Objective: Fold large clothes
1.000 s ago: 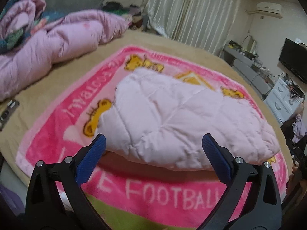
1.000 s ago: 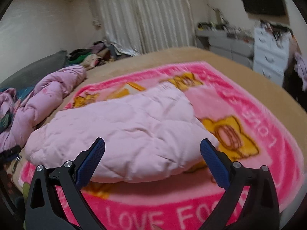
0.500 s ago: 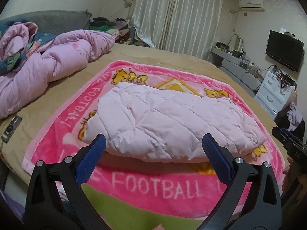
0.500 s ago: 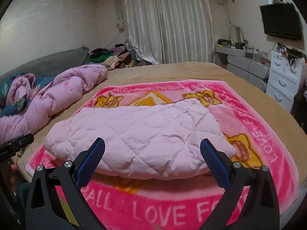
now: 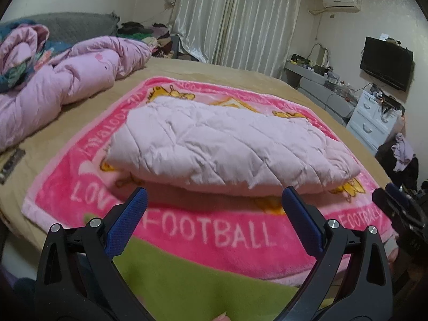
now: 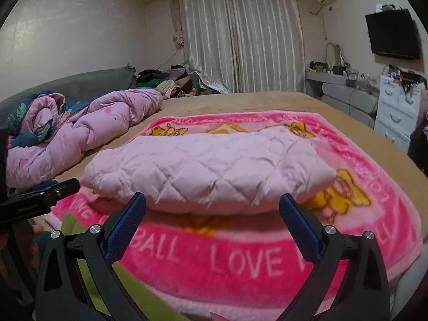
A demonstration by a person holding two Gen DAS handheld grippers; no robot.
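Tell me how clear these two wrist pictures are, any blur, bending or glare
Left wrist view: strong fisheye bending with dark corners; the folded pink quilted garment is fairly sharp, the right gripper at the frame edge is smeared. Right wrist view: same bending; the pink blanket lettering looks softly blurred, and the left gripper at the edge is blurred. Lighting is soft, with no harsh glare.

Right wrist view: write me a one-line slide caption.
Open right gripper hovers before a folded pink quilted garment lying on a pink football blanket on the bed.
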